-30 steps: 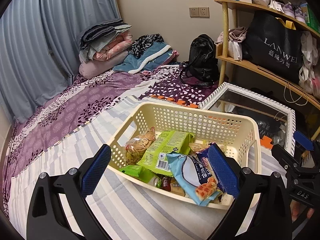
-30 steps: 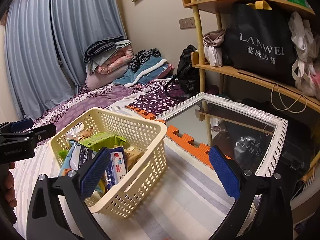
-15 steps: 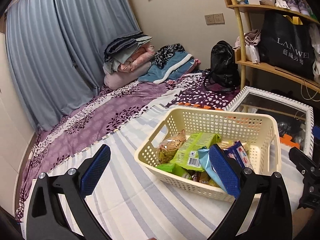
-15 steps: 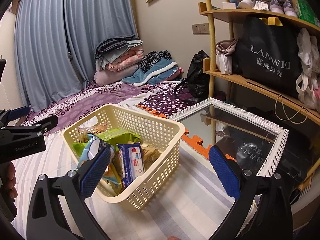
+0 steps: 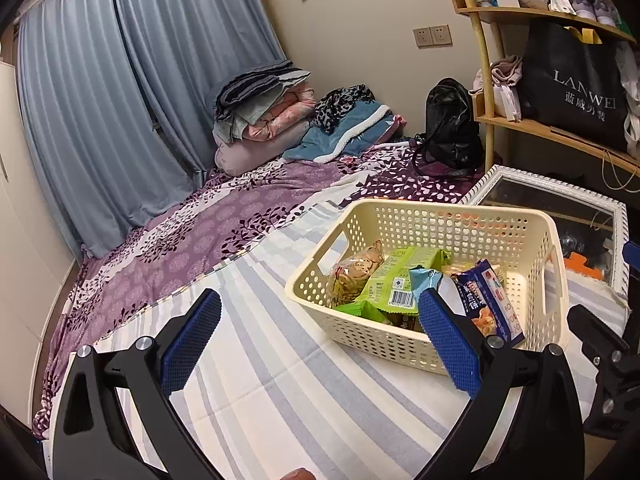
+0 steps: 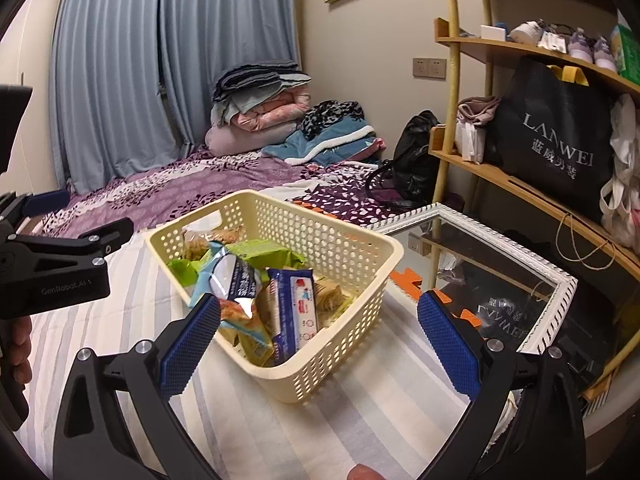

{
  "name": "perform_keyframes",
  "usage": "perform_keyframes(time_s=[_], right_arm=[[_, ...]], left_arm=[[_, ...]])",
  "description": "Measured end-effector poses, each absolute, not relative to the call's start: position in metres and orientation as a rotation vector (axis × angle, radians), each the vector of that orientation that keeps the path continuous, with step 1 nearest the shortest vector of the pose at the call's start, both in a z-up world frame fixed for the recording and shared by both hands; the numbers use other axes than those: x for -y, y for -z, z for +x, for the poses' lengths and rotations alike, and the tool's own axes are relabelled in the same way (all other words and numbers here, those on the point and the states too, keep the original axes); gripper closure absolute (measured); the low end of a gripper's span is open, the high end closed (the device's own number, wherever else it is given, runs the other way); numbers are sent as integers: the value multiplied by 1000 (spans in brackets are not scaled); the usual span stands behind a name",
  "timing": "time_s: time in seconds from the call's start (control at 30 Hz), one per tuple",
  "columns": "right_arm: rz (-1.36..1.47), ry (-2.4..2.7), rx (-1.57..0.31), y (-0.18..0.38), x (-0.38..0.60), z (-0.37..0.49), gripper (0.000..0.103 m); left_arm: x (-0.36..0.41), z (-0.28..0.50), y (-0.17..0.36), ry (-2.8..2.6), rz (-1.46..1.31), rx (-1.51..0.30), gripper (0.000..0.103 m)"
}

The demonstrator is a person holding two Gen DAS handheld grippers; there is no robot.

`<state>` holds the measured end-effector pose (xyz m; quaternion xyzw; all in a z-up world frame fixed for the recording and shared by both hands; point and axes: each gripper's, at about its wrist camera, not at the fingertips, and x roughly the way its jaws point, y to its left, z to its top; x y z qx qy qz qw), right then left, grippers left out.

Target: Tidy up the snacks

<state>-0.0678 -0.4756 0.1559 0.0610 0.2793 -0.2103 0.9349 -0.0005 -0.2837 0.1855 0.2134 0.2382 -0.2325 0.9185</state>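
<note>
Snacks (image 6: 256,300) are seen packed in the cream perforated basket (image 5: 400,336), which sits on the striped blanket (image 5: 280,392) toward the bed's right edge, just beside the white-framed mirror (image 6: 556,308).

Fingers first: the left gripper (image 5: 320,344) is held wide open, blue pads (image 5: 192,344) well apart, nothing betw. them. Its right pad overlaps the basket's near wall in the view, but contact can't be confirmed; it is judged to hang in front of it. The right gripper (image 6: 320,344) is likewise spread wide and empty; its left pad (image 6: 192,340) lies over the basket's near corner in the picture, w/ no grip on anything.

Outward: in the basket a clear bag of biscuits (image 5: 356,272) is propped at the left end, a green packet w/ barcode (image 5: 400,280) lies mid-basket, a light-blue pouch (image 6: 228,276) and a dark-blue wrapped pack (image 6: 294,312) lean near the front. Packs are piled loosely, overlapping, some tilted on edge. No snack is seen outside the basket.

Step in hand (judged): approach/survey, no pick begun; both tools are poised at the near side of the basket. Task progress can't be fixed – either all is gathered, or sorting is yet to start.

Next move (judged): one gripper would need to be brought down over a top pack, prob. the dark-blue or light-blue one, closed across its narrow width, and lifted w/o dragging neighbours. The basket is light, so it may need steadying by the other gripper.
</note>
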Motion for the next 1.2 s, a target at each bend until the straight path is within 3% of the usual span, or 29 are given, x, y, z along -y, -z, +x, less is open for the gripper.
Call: perform_keyframes(time_s=[1.2], right_arm=[[93,416,-616,-145,462,-59,5]], left_arm=[[280,-1,-169,501,489,-509,3]])
